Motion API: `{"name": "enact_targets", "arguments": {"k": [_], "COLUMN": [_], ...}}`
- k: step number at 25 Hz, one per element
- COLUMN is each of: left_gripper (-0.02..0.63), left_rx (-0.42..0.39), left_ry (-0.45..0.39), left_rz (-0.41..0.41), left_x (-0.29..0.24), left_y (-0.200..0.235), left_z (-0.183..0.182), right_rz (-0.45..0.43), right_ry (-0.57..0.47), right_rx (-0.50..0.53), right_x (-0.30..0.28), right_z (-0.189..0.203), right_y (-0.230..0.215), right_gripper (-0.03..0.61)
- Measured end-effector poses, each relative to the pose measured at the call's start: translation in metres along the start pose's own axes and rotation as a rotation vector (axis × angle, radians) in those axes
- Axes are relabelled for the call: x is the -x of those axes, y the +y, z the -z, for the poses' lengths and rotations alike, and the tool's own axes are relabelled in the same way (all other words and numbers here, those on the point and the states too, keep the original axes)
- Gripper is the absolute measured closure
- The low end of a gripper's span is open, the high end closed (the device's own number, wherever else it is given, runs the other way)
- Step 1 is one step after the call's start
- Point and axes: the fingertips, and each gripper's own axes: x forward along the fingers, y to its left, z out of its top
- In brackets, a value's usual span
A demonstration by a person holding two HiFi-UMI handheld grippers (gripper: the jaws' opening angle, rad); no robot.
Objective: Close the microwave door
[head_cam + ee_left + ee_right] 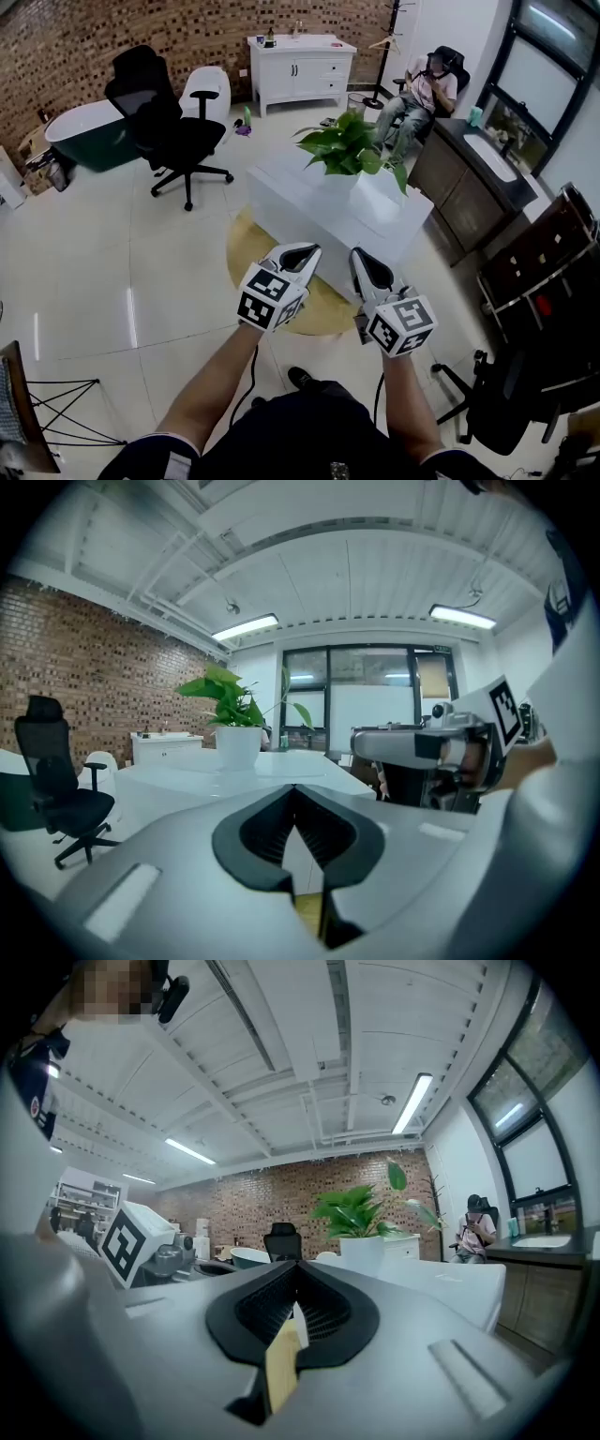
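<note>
- Brick-walled room (75, 47), glossy pale floor (112, 281); tub (89, 136) and black chair (164, 127) at left.
- Left gripper (302, 255): clenched, nothing in it. Held in the air and aimed at the white worktop (309, 202).
- Worktop carries only a potted plant (349, 145). Yellow rug (246, 246) lies under it.
- Right gripper (366, 262): jaws together and empty, just beside the left one, both clear of the worktop.
- Seated person (422, 94) far right, and a dark counter (487, 178) with a sink along the right wall.
- Microwave: not in any view, so its place and how far the door stands open can't be told.
- Handling, as a judgement: the door should be a light, stiff hinged panel that swings freely, so no grasp is needed.
- Best contact is likely a closed gripper tip pushing on the free edge, away from the hinge.
- The front is probably smooth glass or plastic, so the tip may slide. Press square-on, finishing firmly enough for the latch to catch.
</note>
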Motion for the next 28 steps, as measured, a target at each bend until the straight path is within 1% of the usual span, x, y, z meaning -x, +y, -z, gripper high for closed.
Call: {"name": "enact_targets", "arguments": {"k": [7, 13, 22, 28], "left_gripper": [0.603, 0.603, 0.603, 0.603], "left_rx": [0.017, 0.008, 0.005, 0.008], "left_ry": [-0.022, -0.025, -0.026, -0.03], "left_rz": [-0.066, -0.109, -0.14, -0.144], "left_x": [0.03, 0.051, 0.071, 0.074], "left_y": [0.019, 0.033, 0.045, 0.045], "left_z": [-0.006, -0.007, -0.006, -0.006], "right_rz": [-0.084, -0.127, -0.156, -0.166], "right_ry": [0.004, 0.004, 0.001, 0.011], "right_rx": [-0.009, -0.003, 0.023, 0.027], "right_x": [-0.028, -0.044, -0.054, -0.057], "right_z": [0.003, 0.003, -0.002, 0.002], "right_y": [0.03, 0.048, 0.064, 0.069], "right_gripper": [0.577, 0.577, 0.578, 0.578]}}
